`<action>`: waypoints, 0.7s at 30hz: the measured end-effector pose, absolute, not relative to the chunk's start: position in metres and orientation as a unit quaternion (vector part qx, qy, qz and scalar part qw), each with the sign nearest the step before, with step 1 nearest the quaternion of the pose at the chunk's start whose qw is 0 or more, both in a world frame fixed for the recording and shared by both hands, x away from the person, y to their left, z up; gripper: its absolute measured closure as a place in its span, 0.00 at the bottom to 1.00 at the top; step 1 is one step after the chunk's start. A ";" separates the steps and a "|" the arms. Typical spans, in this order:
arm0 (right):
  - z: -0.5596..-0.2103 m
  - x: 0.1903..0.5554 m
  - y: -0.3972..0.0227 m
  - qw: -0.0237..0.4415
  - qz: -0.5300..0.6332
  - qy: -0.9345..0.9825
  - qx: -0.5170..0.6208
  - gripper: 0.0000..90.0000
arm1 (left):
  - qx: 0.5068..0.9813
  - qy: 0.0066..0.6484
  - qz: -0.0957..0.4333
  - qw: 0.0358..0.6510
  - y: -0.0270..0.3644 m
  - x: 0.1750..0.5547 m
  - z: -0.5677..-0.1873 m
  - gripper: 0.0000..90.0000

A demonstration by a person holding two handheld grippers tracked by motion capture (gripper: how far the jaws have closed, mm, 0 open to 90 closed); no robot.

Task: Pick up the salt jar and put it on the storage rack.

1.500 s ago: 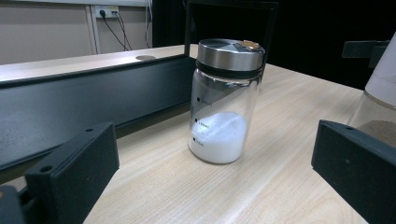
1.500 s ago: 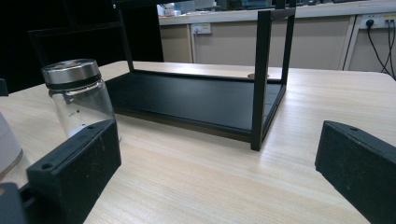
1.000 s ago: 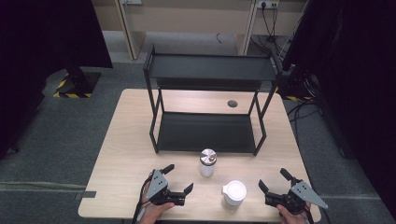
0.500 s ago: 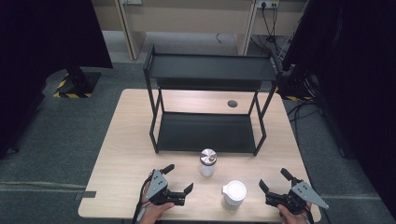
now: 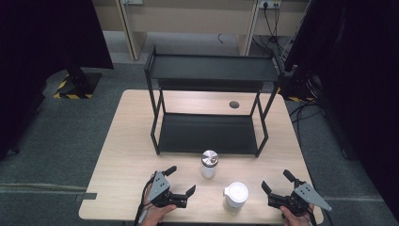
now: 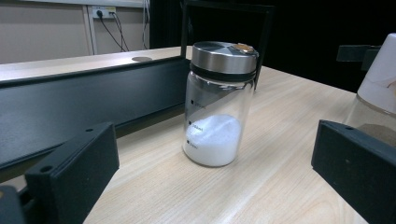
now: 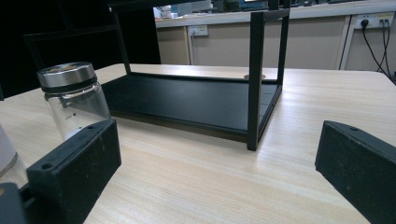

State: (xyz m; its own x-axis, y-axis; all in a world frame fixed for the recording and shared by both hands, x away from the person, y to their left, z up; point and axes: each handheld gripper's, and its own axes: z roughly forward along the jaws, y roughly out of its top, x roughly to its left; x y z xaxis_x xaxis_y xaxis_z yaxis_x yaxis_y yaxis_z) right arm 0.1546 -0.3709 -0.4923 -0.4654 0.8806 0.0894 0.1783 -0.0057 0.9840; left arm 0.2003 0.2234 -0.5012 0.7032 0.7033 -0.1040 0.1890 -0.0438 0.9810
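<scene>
A glass jar (image 5: 208, 164) with a steel lid and white powder stands on the table in front of the black two-tier rack (image 5: 209, 70). In the left gripper view the jar (image 6: 217, 105) rises just ahead of my wide-apart jaws. A white-lidded jar (image 5: 235, 195) stands nearer the front edge, seen at the right edge of the left gripper view as the white-lidded jar (image 6: 376, 100). My left gripper (image 5: 181, 181) rests open at the front left, holding nothing. My right gripper (image 5: 276, 181) rests open at the front right, facing the rack (image 7: 196, 100) and the glass jar (image 7: 74, 98).
The wooden table (image 5: 131, 141) has a round cable hole (image 5: 234, 104) behind the rack. Dark curtains flank both sides, and a stand with yellow-black striping (image 5: 77, 84) sits on the floor at the left. Wall sockets and cables (image 5: 268, 9) lie beyond.
</scene>
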 end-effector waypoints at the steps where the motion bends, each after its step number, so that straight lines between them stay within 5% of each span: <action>1: -0.492 0.155 -0.371 0.306 0.574 0.635 0.417 0.00 | 0.691 0.323 0.210 0.611 0.223 0.200 -0.501 0.00; 21: -0.492 0.154 -0.371 0.307 0.573 0.637 0.414 0.00 | 0.689 0.317 0.202 0.620 0.211 0.211 -0.497 0.00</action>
State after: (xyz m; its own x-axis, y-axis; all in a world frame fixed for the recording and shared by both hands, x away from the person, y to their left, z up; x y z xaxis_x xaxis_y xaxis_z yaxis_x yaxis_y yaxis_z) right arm 0.1539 -0.3712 -0.4921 -0.4688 0.8793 0.0841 0.1762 -0.0002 0.9843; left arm 0.2108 0.2114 -0.4970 0.7168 0.6878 -0.1145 0.1858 -0.0302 0.9821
